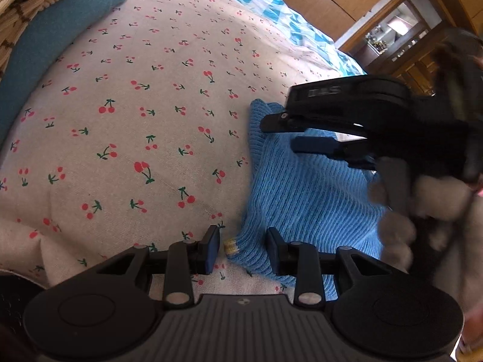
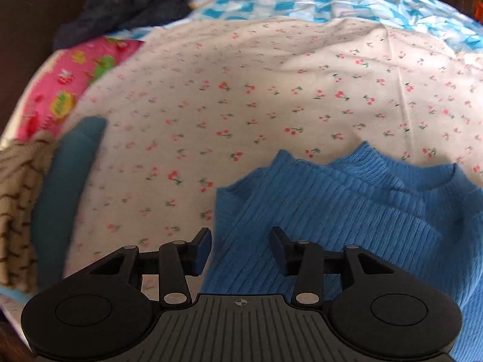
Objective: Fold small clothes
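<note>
Bright blue ribbed knit sweater (image 2: 332,220) lying partly folded at lower right on cherry-print bedsheet (image 2: 241,90). Likely soft, light, floppy; best pinched at hem corner. Left gripper (image 1: 243,249) and right gripper (image 2: 240,249) both slightly parted, holding nothing.
</note>
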### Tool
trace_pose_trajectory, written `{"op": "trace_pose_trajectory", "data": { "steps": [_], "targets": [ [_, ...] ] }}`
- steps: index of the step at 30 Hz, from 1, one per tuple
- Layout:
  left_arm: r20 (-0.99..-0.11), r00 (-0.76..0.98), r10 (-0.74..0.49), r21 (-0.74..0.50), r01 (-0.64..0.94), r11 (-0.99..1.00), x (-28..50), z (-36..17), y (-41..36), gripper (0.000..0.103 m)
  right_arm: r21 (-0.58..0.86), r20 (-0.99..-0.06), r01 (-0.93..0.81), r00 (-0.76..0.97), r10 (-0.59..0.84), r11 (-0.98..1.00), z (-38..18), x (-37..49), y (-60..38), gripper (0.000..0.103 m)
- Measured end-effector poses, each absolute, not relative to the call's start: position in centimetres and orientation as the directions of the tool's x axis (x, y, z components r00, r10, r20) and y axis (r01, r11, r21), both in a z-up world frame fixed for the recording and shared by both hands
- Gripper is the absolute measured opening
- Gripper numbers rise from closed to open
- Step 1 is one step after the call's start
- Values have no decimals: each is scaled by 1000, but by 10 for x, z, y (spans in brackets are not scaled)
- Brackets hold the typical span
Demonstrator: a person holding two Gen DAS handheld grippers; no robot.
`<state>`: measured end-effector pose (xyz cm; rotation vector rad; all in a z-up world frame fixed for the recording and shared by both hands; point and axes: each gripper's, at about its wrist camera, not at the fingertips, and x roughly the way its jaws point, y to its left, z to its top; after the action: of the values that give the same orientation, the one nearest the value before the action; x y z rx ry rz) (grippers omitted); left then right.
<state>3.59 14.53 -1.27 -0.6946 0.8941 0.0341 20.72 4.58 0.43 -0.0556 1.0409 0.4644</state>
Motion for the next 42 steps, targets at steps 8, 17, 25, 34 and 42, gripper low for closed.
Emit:
{"op": "trace_pose_trajectory", "data": {
  "steps": [8,17,25,34,42],
  "targets": [
    [-665,714,-220,-561,-283,778,18,1,154,39,255,-810,-452,382,444,855,26,187,57,6],
    [-752,636,-176,-480,-344,807,32,-11,150,41,290,-810,-476,340,477,830,7,189,76,11],
    [-721,679,-139,-475,-338,812,29,-4,144,41,247,-706,-310,591,390,918,41,167,-64,11],
    [-749,652,-120,-385,-281,879,48,-9,121,41,119,-751,63,659,49,991,3,149,-218,8],
    [-751,655,-80,-328,-265,907,45,-4,105,41,328,-698,85,693,180,941,2,136,-267,21]
  ]
}}
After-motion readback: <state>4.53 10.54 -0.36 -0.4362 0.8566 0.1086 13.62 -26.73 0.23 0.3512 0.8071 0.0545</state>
